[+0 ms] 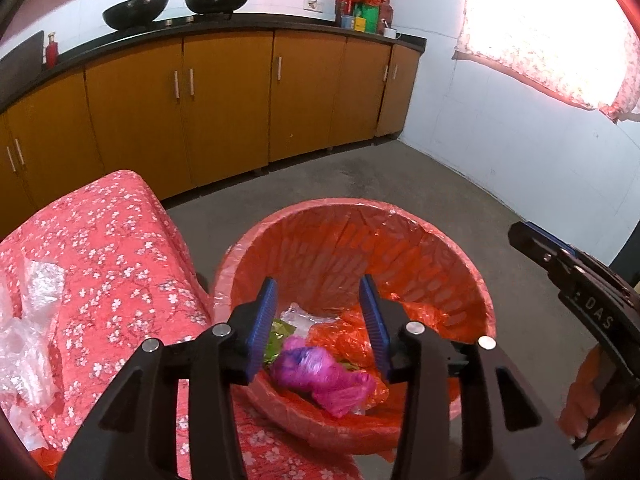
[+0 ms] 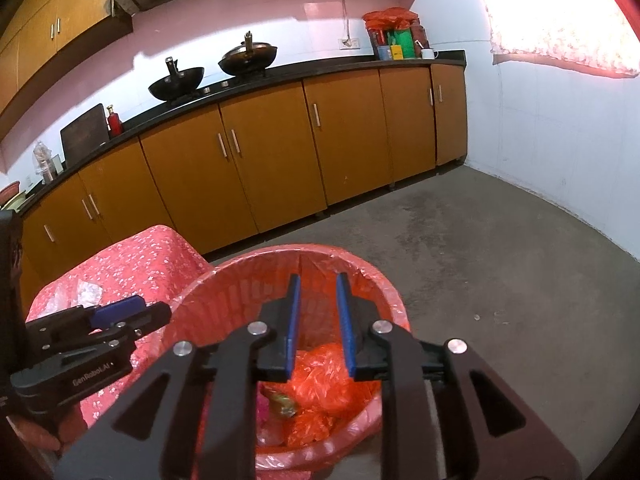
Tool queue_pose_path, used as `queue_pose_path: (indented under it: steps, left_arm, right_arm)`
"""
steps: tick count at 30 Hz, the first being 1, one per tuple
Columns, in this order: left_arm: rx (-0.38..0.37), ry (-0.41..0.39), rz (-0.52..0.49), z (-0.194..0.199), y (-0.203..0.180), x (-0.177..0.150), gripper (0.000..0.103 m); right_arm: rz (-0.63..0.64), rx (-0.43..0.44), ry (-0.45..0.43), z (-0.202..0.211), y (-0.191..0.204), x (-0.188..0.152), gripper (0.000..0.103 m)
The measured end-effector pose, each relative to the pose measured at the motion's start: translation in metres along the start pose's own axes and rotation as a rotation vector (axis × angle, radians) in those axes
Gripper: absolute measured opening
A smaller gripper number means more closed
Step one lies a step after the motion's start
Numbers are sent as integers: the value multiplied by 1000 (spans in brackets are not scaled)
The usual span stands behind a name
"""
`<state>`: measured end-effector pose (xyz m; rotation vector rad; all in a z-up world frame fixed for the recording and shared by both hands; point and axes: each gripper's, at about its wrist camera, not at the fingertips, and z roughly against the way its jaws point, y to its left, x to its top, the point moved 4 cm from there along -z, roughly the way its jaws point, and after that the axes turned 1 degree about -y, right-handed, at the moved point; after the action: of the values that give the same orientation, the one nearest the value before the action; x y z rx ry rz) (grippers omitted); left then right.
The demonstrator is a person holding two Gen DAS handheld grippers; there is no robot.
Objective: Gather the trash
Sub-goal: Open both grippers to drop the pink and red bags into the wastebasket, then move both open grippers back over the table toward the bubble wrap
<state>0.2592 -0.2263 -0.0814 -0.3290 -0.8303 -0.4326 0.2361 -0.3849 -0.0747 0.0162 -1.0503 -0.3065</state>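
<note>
A red trash bin (image 1: 440, 240) (image 2: 240, 268) lined with an orange plastic bag stands on the floor against the table. Inside lie a pink plastic bag (image 1: 320, 376), a green wrapper (image 1: 276, 340), clear plastic and crumpled orange plastic (image 2: 324, 380). My left gripper (image 1: 318, 280) hovers over the bin's near left side, open, with nothing between its blue pads. My right gripper (image 2: 319, 280) hangs over the bin from the right, its jaws a narrow gap apart and empty. Each gripper shows at the edge of the other's view: the right gripper (image 1: 528, 236), the left gripper (image 2: 152, 310).
A table under a red floral cloth (image 1: 120, 240) (image 2: 140, 256) sits left of the bin, with clear plastic wrappers (image 1: 32, 320) (image 2: 86, 290) on it. Orange cabinets (image 1: 224, 108) with two woks (image 1: 136, 10) line the back wall. Grey floor (image 2: 500, 280) lies to the right.
</note>
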Motion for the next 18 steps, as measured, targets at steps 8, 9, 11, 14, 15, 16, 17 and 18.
queue_pose_path:
  steps: [8,9,11,14,15,16,17,18]
  left_arm:
    - [73,-22,57,20,32,1,44]
    - [81,-25,61,22,35,1,44]
    - [99,-33,70,29,44,2,44]
    - [122,-52,88,42,57,3,44]
    - [132,-62,94,48,63,4,44]
    - [140,-67,97,52,67,5,44]
    - [146,-73,100,56,70,5,44]
    - [155,-81,104,62,75,5,44]
  right_arm:
    - [21,12,-5,6,12,1,21]
    - [24,15,-5,7,14,0,21]
    - [32,24,-6,9,19,-1,21]
    - [44,37,-7,12,28,-2,21]
    - [48,43,-6,12,31,-2,21]
    - [51,47,-6,13,34,-3,21]
    - [55,52,-6,13,38,-3,21]
    - [59,57,-6,14,42,-3,21]
